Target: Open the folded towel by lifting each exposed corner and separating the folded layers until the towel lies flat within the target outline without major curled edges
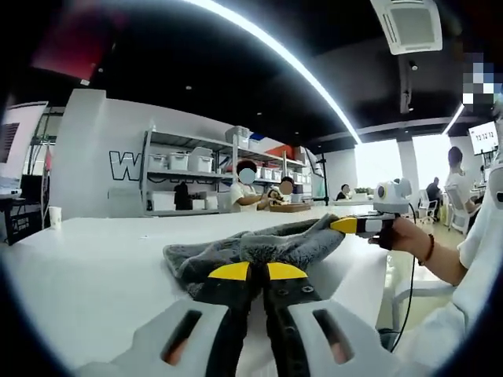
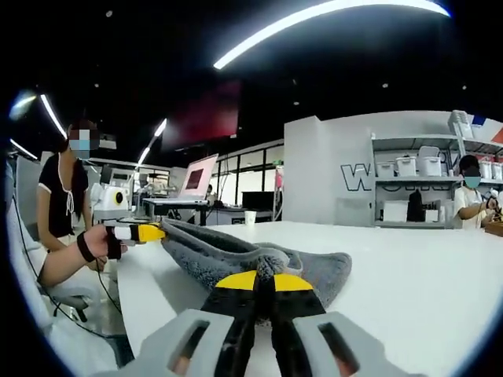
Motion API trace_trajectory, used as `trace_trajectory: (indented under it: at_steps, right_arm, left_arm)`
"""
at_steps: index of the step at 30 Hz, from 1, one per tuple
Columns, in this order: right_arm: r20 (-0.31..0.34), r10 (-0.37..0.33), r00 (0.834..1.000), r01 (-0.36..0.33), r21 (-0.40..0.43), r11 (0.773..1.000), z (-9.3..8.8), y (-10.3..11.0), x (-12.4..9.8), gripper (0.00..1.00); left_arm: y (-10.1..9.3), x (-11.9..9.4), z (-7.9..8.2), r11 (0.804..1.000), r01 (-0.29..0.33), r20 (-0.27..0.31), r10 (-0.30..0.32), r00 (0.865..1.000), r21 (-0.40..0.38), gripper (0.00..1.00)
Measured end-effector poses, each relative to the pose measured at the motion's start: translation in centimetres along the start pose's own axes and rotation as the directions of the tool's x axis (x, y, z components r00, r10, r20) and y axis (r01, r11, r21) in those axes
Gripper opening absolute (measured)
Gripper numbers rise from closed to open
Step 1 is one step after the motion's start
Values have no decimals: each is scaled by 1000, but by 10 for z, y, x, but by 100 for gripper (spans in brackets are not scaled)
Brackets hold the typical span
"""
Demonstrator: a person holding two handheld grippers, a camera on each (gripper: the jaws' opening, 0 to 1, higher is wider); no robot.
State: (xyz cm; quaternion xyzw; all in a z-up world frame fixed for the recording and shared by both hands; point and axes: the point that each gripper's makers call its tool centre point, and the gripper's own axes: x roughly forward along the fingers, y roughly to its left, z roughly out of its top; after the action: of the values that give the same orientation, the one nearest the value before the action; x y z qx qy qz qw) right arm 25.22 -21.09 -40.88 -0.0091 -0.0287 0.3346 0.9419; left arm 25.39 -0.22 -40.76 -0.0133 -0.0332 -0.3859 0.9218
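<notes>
Grey towel [image 1: 251, 250] (on white table [image 1: 86, 267]) pinched by both hand-held grippers, left [image 1: 251, 272], right [image 2: 264, 281].

A wide white table [image 1: 94, 267] with a smooth top. A crumpled grey towel [image 1: 251, 247] lies directly on it, near one edge.

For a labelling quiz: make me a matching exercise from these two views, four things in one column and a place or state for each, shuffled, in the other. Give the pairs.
Things:
1. towel
2. left gripper
3. shelf rack
4. table

Places or states:
A. white, bears the towel
B. against the back wall, holds white bins
C. grey, bunched, pinched at both ends
D. yellow tips shut on the towel's near edge

Pairs: 1-C, 2-D, 3-B, 4-A

The right gripper grips the other end.
</notes>
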Motion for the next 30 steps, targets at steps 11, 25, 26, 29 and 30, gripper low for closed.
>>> trace_trajectory:
  at_steps: [11, 25, 26, 29, 30]
  right_arm:
    - [-26, 19, 999, -19, -22, 1000, -3, 5, -3, 0]
    - [-65, 45, 997, -48, -52, 998, -6, 10, -6, 0]
    - [-65, 46, 997, -49, -50, 998, -6, 11, -6, 0]
    - [-66, 56, 996, -59, -44, 997, -7, 12, -6, 1]
    - [-66, 60, 996, -62, -42, 997, -7, 12, -6, 1]
  left_arm:
    - [-6, -5, -6, 999, 18, -33, -17, 999, 31, 6]
    - [-11, -6, -9, 999, 34, -63, -32, 998, 22, 8]
    - [-12, -6, -9, 999, 36, -63, -34, 997, 22, 8]
    - [-13, -7, -9, 999, 38, -65, -37, 997, 24, 8]
    - [-13, -7, -9, 999, 39, -66, -37, 997, 24, 8]
